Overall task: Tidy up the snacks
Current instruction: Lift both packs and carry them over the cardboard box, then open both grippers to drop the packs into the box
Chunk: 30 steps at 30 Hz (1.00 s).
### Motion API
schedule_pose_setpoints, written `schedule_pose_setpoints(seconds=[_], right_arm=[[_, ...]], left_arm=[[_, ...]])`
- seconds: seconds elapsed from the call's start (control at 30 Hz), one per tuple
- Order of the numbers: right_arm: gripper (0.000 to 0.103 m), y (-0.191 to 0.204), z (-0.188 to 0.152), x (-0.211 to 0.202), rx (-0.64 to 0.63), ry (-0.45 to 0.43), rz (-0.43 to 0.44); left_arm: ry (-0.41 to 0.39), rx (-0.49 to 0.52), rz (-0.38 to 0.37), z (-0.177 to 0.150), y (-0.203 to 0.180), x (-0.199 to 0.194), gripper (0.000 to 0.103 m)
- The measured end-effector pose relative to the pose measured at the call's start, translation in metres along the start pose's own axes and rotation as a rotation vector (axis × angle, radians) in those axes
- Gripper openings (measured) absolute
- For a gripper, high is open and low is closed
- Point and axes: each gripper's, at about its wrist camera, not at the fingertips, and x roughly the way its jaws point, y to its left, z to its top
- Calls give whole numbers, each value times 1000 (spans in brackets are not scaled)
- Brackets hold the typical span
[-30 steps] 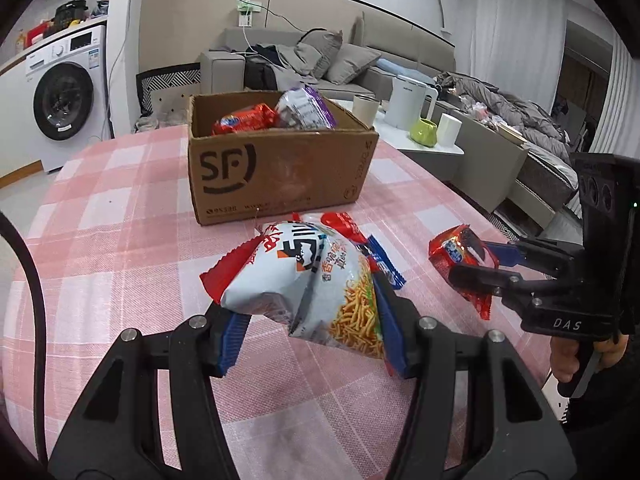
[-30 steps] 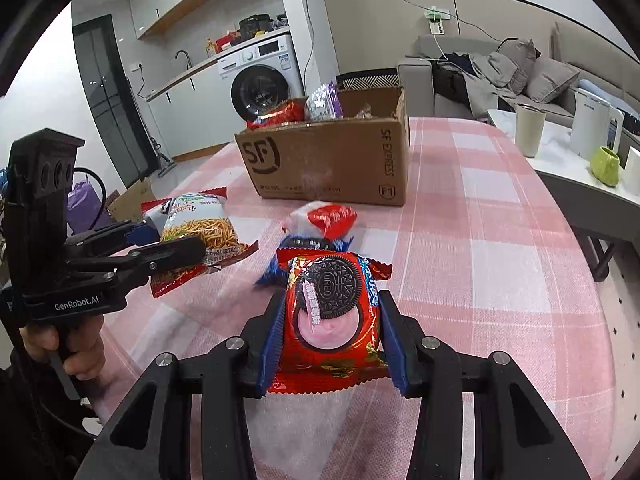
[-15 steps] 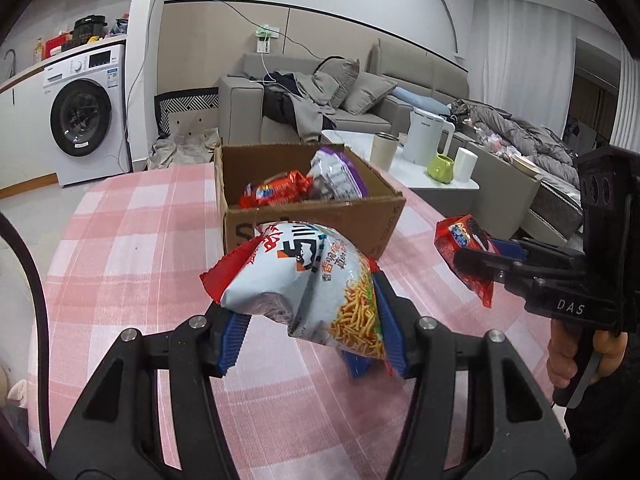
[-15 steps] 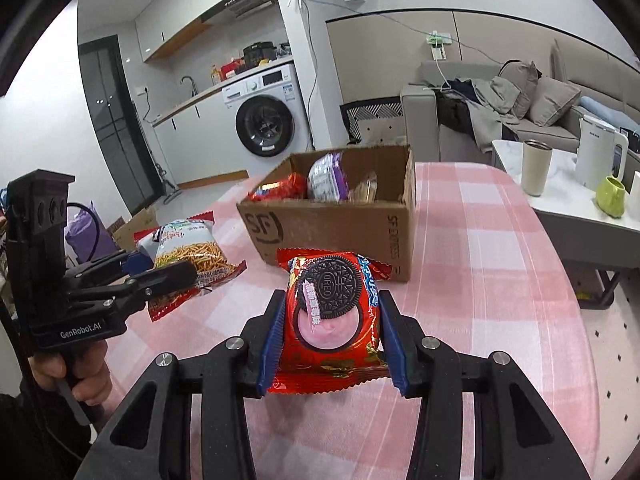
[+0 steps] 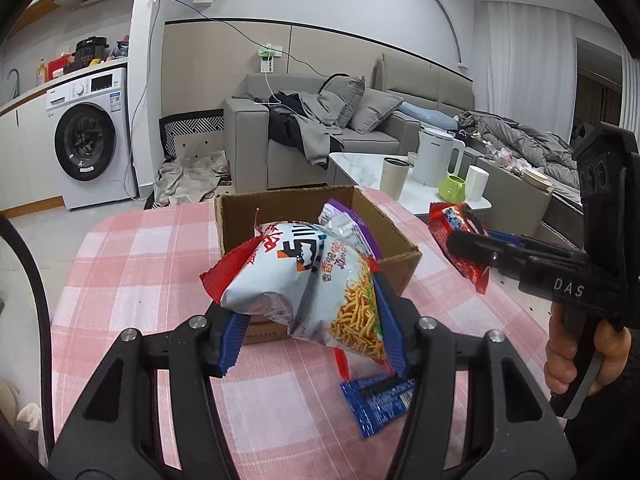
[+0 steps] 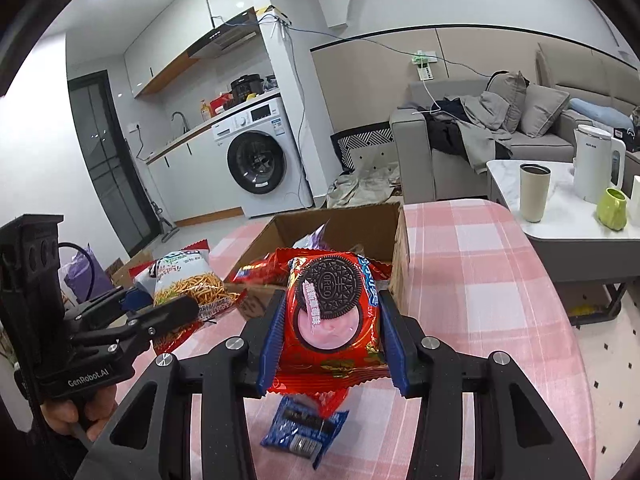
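L gripper (image 5: 308, 320) is clamped across the chip bag (image 5: 304, 276), pads mid-body w/ the bag held up in front of the cardboard box (image 5: 400, 256); R gripper (image 6: 332, 336) is closed on the red Oreo pack (image 6: 334, 316), also held up just short of the box. Both prob. light, puffy, slick foil, contents crush easily, so a mid-body pinch w/ gentle squeeze looks best. Chip bag is white/red w/ fried sticks pic, Oreo pack red w/ cookie + pink cream; a blue packet (image 6: 306, 432) lies on the checked tablecloth (image 6: 480, 300) below.
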Motion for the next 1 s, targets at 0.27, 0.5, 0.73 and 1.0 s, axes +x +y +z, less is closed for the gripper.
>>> schedule_pose_setpoints(seconds=[0.27,0.5,0.73,1.0], right_arm=[[45,-9,22,18,28,-34,0],[45,-14,30,39,43,-35,6],[45,-18,30,55,63,-38,11],[45,-18,33,75,62,-41,14]], left_arm=[[-20,-17,39,26,15,24,54],[-40,-16,78,43,29,47,54],[-37,-16,94,53,34,76,54],[-23,-4,111,57,29,111,54]])
